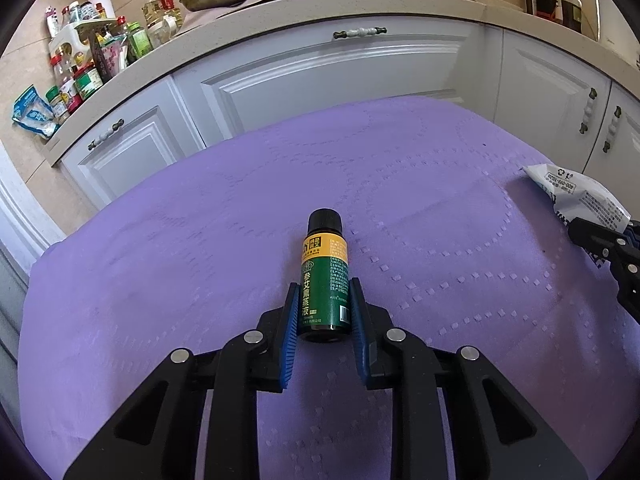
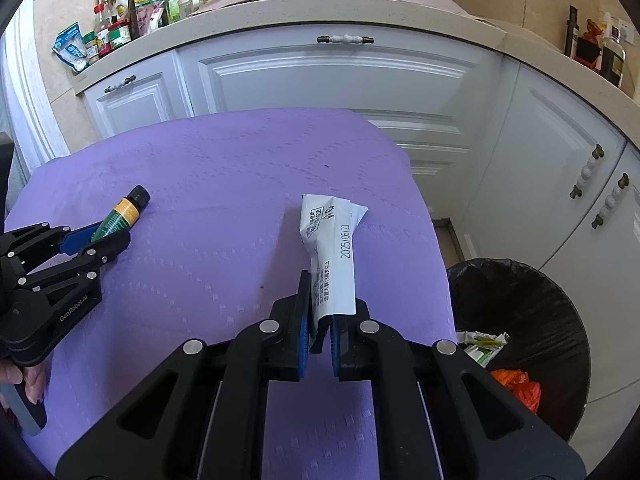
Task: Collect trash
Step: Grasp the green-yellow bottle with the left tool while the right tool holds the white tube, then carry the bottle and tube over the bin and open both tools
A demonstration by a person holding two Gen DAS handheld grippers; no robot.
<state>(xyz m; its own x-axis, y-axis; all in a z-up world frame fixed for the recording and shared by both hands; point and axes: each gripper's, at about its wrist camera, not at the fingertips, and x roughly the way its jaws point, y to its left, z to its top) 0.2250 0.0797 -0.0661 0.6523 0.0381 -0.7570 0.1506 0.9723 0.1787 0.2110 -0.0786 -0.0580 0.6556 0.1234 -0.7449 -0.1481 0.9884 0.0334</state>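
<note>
A small green bottle (image 1: 325, 280) with a yellow band and black cap lies on the purple tablecloth (image 1: 200, 240). My left gripper (image 1: 325, 304) is shut on the bottle's lower half, blue pads against both sides. It also shows in the right wrist view (image 2: 120, 216), held by the left gripper (image 2: 100, 236). My right gripper (image 2: 320, 320) is shut on a white printed wrapper (image 2: 332, 248), which sticks out forward above the cloth. The wrapper also shows at the right edge of the left wrist view (image 1: 576, 192).
A bin with a black liner (image 2: 528, 300) stands on the floor right of the table, holding a green-white packet and orange plastic. White cabinets (image 2: 340, 76) lie beyond the table. The counter (image 1: 280, 12) carries jars, bottles and a pan.
</note>
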